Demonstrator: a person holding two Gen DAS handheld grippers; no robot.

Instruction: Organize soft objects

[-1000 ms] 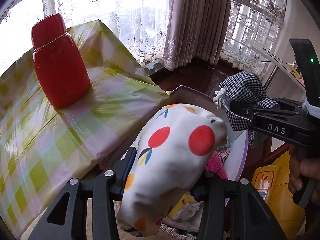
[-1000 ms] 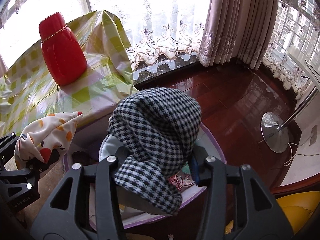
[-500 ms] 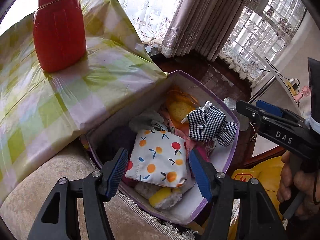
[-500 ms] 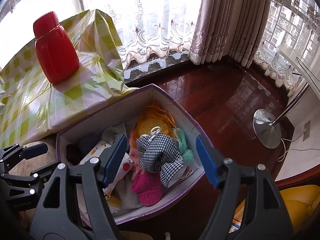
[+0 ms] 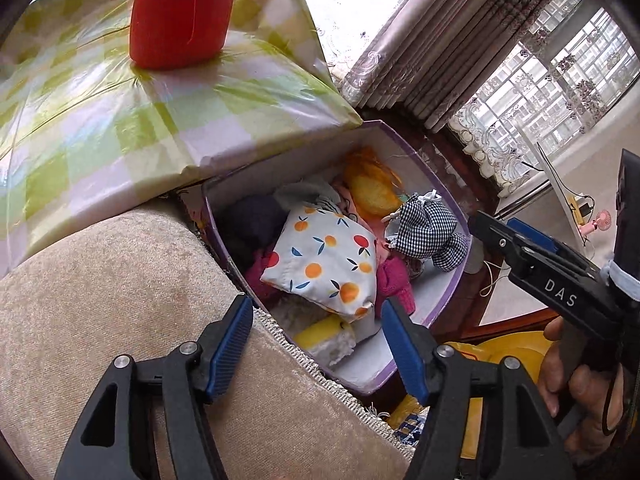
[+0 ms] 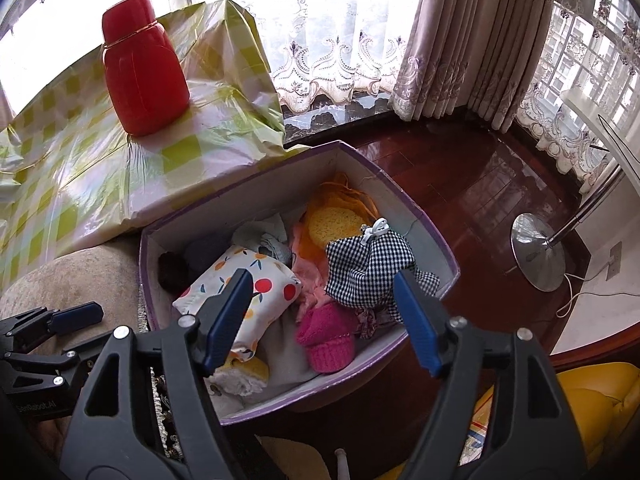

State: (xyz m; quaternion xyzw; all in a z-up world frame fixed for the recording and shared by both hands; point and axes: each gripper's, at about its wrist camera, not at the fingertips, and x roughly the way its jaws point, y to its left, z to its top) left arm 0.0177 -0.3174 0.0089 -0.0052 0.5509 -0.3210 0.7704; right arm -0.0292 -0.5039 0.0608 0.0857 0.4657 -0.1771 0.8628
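— Where are the soft things lying?

— In the purple-rimmed cardboard box (image 6: 416,216): orange-print cloth pouch (image 5: 324,264), black-and-white gingham bundle (image 6: 368,272).

— Your tongs?

— Left gripper (image 5: 316,344) just opening, right gripper (image 6: 324,316) apart (both empty); I'm lifting clear before reaching on.

Daylight floods in through tall windows (image 6: 320,8) hung with white lace sheers (image 6: 332,68) and heavy mauve curtains (image 6: 452,40) gathered in the corner. A second, gridded window (image 5: 560,92) stands on the adjoining wall. The floor (image 6: 472,200) is dark red polished wood that mirrors the light. A chrome round stand base (image 6: 538,258) with a slanted pole rests on it, a white cord trailing beside it. A surface draped in green-and-lilac checked plastic cloth (image 6: 100,172) sits by the window, next to a beige upholstered cushion (image 5: 100,300).
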